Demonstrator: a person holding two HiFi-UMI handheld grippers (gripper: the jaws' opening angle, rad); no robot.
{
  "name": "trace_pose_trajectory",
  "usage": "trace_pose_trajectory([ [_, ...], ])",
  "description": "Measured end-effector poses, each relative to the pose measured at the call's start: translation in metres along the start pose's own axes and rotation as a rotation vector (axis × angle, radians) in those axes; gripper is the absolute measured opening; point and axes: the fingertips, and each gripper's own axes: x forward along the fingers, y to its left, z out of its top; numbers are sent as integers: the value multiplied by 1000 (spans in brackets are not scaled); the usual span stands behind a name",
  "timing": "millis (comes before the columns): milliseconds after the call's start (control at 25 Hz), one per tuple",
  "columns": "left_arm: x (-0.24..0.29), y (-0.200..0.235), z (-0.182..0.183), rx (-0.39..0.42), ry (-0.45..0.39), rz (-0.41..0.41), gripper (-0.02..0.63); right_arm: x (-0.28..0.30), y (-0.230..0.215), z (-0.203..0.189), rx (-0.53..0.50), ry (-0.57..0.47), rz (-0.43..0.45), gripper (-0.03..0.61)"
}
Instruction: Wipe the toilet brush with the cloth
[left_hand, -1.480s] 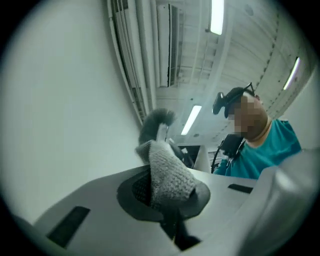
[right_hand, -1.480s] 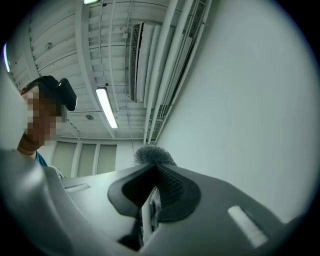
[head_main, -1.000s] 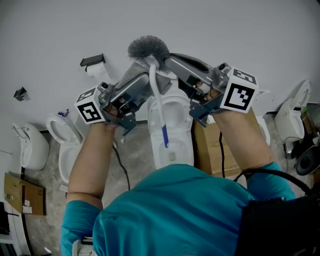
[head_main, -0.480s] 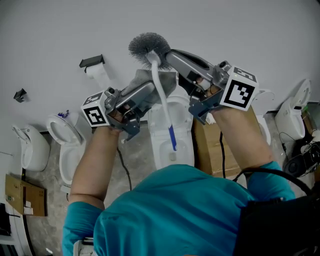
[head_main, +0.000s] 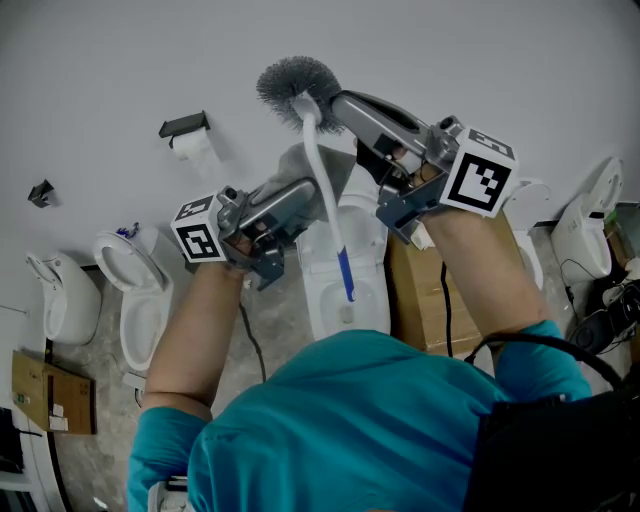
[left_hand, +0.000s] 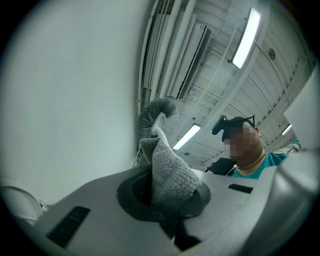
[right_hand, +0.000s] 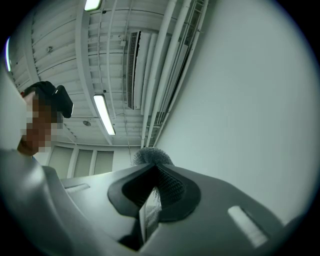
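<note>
The toilet brush is held up in the air, its grey bristle head (head_main: 298, 88) on top and its white handle (head_main: 322, 190) running down to a blue end (head_main: 344, 276). My right gripper (head_main: 342, 106) is shut on the handle just below the head. In the right gripper view the handle (right_hand: 149, 214) sits between the shut jaws, with the bristle head (right_hand: 152, 156) beyond. My left gripper (head_main: 316, 192) is shut on a grey cloth (head_main: 300, 166) that lies against the handle's middle. The left gripper view shows the cloth (left_hand: 169, 175) bunched in the jaws under the bristle head (left_hand: 155, 114).
Below stands a row of white toilets: one straight under the brush (head_main: 350, 300), others to the left (head_main: 135, 285) and right (head_main: 585, 230). A toilet-roll holder (head_main: 186, 126) hangs on the white wall. A cardboard box (head_main: 415, 295) stands beside the middle toilet.
My left gripper has slid down the handle with the cloth, away from the bristle head. The right gripper and the brush have stayed nearly still.
</note>
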Motion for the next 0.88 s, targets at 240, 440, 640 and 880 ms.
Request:
trace_pose_trajectory([
  [240, -2, -6, -13, -28, 10, -45, 12, -1, 1, 2, 10, -21, 5, 12],
  [440, -2, -9, -22, -35, 27, -72, 12, 1, 4, 5, -1, -27, 19, 12],
  [640, -1, -14, -32, -43, 48, -95, 12, 1, 8, 8, -13, -37, 24, 12],
  [880, -4, -16, -53, -70, 86, -117, 12, 2, 11, 11, -33, -46, 34, 12],
])
